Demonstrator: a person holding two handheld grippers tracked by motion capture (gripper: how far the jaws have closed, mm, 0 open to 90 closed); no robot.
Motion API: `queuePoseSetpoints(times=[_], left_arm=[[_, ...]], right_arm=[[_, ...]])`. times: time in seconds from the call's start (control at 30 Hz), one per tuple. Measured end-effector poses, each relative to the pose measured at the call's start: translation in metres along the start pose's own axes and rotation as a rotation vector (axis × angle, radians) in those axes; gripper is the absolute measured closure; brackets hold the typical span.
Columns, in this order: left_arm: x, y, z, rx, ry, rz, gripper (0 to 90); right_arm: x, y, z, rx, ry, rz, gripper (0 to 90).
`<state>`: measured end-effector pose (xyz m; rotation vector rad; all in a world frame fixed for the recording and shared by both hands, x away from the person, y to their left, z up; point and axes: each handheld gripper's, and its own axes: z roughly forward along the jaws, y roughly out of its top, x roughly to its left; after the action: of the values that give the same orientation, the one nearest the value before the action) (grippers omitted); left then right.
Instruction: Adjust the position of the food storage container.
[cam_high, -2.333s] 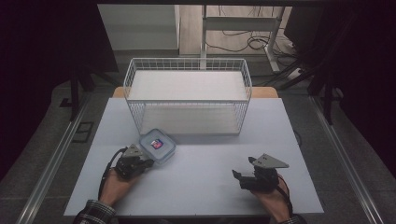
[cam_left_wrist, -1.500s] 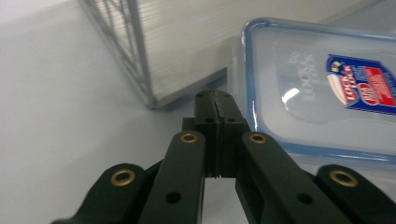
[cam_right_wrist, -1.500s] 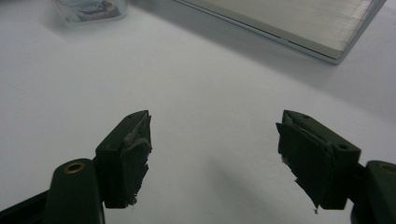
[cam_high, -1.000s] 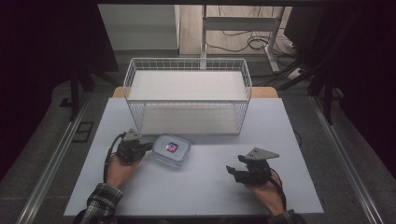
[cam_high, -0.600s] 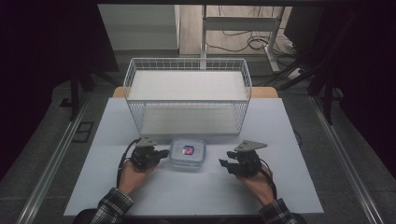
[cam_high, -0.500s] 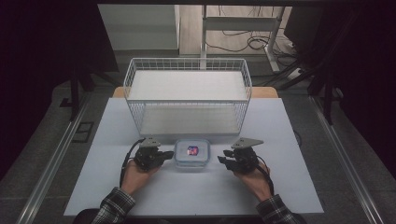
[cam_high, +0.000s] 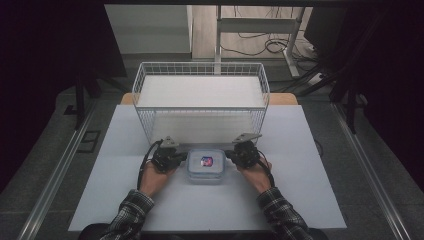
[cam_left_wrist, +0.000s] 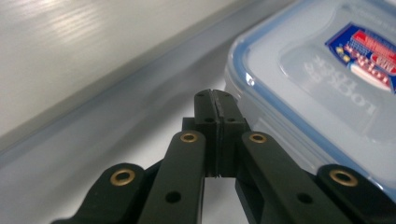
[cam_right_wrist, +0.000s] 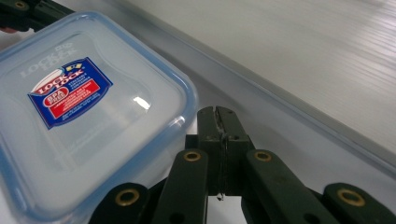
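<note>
With both the left gripper (cam_high: 181, 157) and right gripper (cam_high: 231, 154) closed empty beside the box (cam_high: 205, 164) at lower centre, your uneven push could skew it.

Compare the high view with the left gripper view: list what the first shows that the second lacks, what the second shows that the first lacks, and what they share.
High view alone: the wire basket, both forearms in plaid sleeves, and the right gripper at the far side of the container.
Left gripper view alone: the left gripper with jaws shut, empty, beside the container's blue-edged rim; raised lettering on the lid.
Shared: the container, its red and blue label, the white table.
</note>
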<state>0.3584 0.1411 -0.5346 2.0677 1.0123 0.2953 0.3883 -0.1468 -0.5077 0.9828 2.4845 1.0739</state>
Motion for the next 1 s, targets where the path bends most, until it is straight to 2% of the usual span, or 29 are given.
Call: queuePoseSetpoints(times=[0.13, 0.27, 0.37, 0.7, 0.8, 0.9, 1.0], left_arm=[[-0.004, 0.0, -0.005, 0.014, -0.002, 0.011, 90.0], [-0.011, -0.002, -0.012, 0.029, 0.002, 0.03, 90.0], [-0.016, -0.004, -0.016, 0.03, -0.004, 0.027, 90.0], [-0.036, -0.015, -0.024, 0.07, -0.008, 0.027, 90.0], [-0.038, -0.017, -0.025, 0.075, -0.01, 0.032, 90.0], [-0.03, -0.017, -0.039, 0.038, 0.023, 0.006, 85.9], [-0.024, -0.022, -0.055, -0.01, 0.0, -0.039, 75.1]], right_arm=[[-0.002, -0.001, -0.001, -0.005, 0.032, 0.003, 88.9], [0.002, -0.003, -0.006, -0.002, 0.051, 0.006, 88.9], [0.006, -0.005, -0.012, -0.003, 0.066, 0.013, 88.9], [0.022, -0.018, -0.023, 0.036, 0.072, 0.006, 88.9], [0.024, -0.02, -0.025, 0.049, 0.069, 0.002, 88.0], [0.023, -0.019, -0.033, 0.032, 0.028, -0.015, 86.5], [0.021, -0.022, -0.047, -0.007, 0.033, -0.014, 82.7]])
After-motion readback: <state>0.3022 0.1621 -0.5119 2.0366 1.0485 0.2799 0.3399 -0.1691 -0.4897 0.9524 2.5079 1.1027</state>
